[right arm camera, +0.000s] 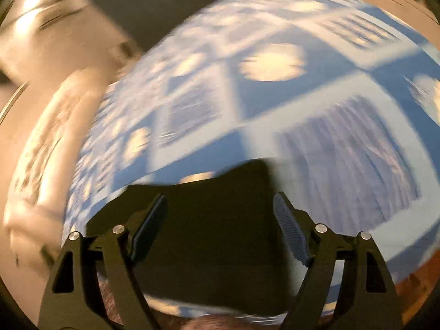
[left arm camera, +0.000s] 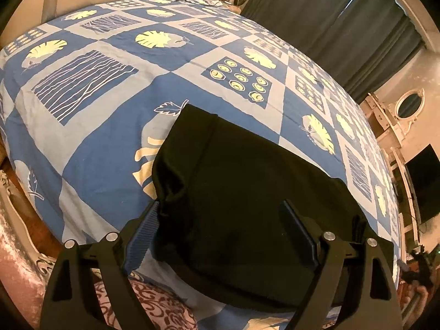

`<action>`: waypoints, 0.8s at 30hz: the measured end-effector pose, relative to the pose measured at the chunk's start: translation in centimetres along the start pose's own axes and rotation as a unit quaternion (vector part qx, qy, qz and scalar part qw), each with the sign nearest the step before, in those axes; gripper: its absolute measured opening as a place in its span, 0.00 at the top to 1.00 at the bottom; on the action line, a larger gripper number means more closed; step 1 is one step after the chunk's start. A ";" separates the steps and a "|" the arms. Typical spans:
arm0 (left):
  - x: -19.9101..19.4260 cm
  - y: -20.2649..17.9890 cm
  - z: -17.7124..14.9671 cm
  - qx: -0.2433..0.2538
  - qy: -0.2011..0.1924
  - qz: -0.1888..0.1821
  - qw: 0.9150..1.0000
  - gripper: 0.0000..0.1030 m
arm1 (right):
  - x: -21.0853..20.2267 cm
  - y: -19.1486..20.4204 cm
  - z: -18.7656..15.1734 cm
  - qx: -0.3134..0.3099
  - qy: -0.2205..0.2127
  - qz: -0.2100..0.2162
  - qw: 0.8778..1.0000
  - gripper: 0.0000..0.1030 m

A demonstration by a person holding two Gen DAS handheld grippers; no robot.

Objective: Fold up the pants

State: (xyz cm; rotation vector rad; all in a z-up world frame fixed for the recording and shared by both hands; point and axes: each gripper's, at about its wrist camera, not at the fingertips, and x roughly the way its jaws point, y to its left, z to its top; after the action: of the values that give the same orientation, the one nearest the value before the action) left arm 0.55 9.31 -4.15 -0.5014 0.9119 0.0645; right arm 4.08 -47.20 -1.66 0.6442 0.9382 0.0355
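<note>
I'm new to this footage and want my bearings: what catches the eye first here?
The black pants, folded into a compact dark block near the bed's front edge, stand out against the blue patterned bedspread. Both the left gripper and the right gripper hang open above them, holding nothing.

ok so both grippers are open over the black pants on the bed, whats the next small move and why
Probably lower the left gripper onto the near edge of the black pants to square the bundle: they already lie folded on the bedspread, and both the left and the right gripper stand open, holding nothing.

Both wrists over pants (left arm camera: 247, 192), perhaps close
</note>
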 end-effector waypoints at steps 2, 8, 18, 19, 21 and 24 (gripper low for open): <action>0.1 0.1 0.0 -0.001 0.000 0.002 1.000 0.17 | 1.3 -3.1 0.6 0.035 0.012 0.013 0.999 0.23; 0.2 0.6 -0.2 -0.013 0.005 0.010 1.000 0.16 | 6.5 -5.5 1.3 0.103 0.060 0.130 0.984 0.59; 0.4 0.6 -0.4 -0.014 0.007 0.011 1.000 0.16 | 6.7 -6.7 -0.3 0.134 0.076 0.181 0.971 0.33; 0.4 0.7 -0.4 -0.015 0.007 0.011 1.000 0.16 | 6.3 -6.9 -0.9 0.132 0.083 0.189 0.970 0.33; 0.4 0.7 -0.4 -0.014 0.008 0.011 1.000 0.16 | 5.3 -7.3 -2.2 0.117 0.105 0.190 0.969 0.30; 0.4 0.6 -0.5 -0.011 0.008 0.013 1.000 0.16 | 4.2 -7.9 -4.4 0.115 0.136 0.205 0.962 0.29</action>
State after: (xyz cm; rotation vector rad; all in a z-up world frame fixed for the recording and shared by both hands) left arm 0.27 9.59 -4.93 -0.5106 0.9335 0.0938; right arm 1.40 -50.13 -10.77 1.0628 1.0687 0.3966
